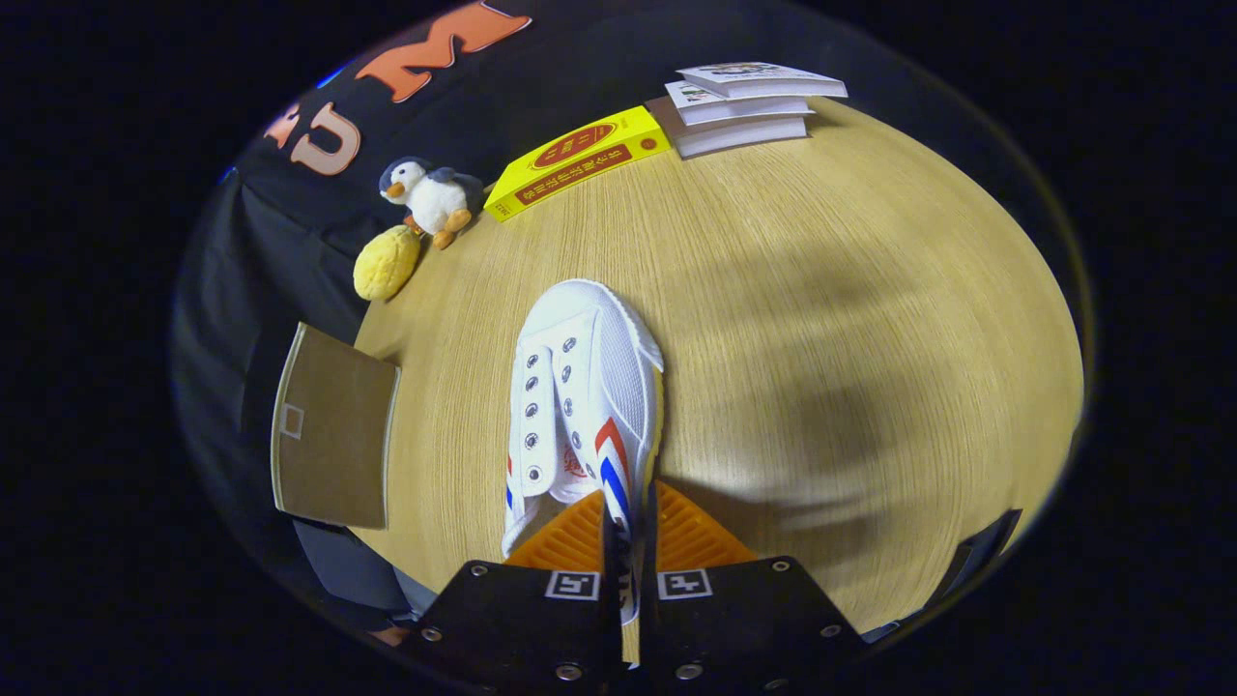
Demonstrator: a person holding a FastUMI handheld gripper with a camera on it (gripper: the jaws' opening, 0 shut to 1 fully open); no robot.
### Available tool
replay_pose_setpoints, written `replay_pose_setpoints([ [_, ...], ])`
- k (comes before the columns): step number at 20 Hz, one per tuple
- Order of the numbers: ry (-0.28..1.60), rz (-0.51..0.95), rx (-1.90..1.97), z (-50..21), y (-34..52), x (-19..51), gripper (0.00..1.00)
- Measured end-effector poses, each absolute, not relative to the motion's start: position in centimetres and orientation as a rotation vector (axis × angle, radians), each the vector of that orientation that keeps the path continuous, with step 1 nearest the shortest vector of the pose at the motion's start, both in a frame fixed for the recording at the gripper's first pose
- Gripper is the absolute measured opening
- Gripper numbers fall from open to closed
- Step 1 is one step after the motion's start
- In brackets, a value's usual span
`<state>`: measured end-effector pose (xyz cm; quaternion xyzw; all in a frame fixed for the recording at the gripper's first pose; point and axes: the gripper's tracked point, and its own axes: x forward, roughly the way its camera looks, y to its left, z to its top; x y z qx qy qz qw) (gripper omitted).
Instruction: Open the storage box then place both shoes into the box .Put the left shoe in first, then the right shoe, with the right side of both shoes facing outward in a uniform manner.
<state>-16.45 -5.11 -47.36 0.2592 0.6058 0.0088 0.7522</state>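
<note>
One shoe is in hand, and by my reading the task is somewhere in its carrying stage: the white sneaker (583,406) with red and blue stripes is pinched by its side wall between the two fingers of the gripper (628,541), which are pressed nearly together on the thin canvas, toe pointing away from them over the middle of the round wooden desk (850,319). Whether this is the left or the right shoe I cannot tell with confidence, and no second shoe is visible, so how much of the placing is done is unclear. At the desk's left edge sits a flat brown panel (333,430) with a small pale square on it; it may be the storage box or its lid, but its inside is hidden, so I cannot say if it is open or what it holds. Along the far edge lie a stack of white books (744,111) and just beside it a yellow box (577,159). Near the far left edge stand a small penguin plush (430,198) and, touching it, a yellow soft toy (387,263).
</note>
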Motion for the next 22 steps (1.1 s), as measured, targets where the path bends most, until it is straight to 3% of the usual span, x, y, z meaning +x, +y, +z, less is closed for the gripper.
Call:
replay_pose_setpoints([
  [9,1.234,0.014,0.716,-43.0,-2.7,-13.3,0.04],
  [22,1.168,0.159,0.653,-34.0,7.8,-7.4,0.03],
])
